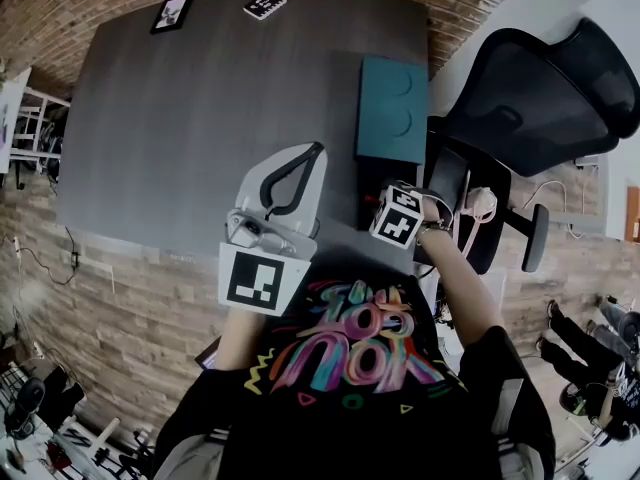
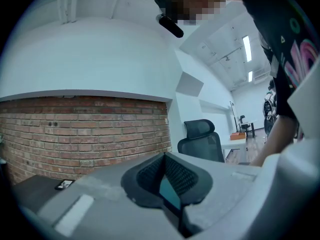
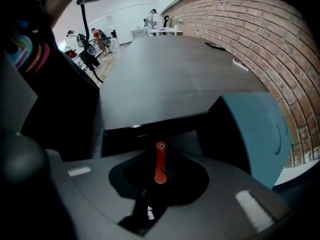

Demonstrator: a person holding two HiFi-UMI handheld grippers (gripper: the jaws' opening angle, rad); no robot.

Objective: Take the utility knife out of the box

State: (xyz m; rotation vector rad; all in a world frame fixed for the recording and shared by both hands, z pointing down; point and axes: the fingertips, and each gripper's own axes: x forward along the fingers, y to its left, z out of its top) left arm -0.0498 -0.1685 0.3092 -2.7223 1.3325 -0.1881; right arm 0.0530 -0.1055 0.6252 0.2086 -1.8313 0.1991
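The red handle of the utility knife (image 3: 160, 165) stands up between the dark pads of my right gripper (image 3: 159, 156), which is shut on it. That gripper points steeply down into a dark open box (image 3: 125, 133) at the table's near right edge. In the head view only its marker cube shows on the right gripper (image 1: 400, 216), and the knife is hidden. The box's teal lid (image 1: 392, 108) lies just beyond on the table. My left gripper (image 1: 318, 149) is held level over the table to the left of the box, shut with nothing in it.
The grey table (image 1: 200, 118) carries a small framed picture (image 1: 172, 12) and a black-and-white card (image 1: 264, 4) at its far edge. A black office chair (image 1: 540, 88) stands close on the right. A brick wall runs behind the table.
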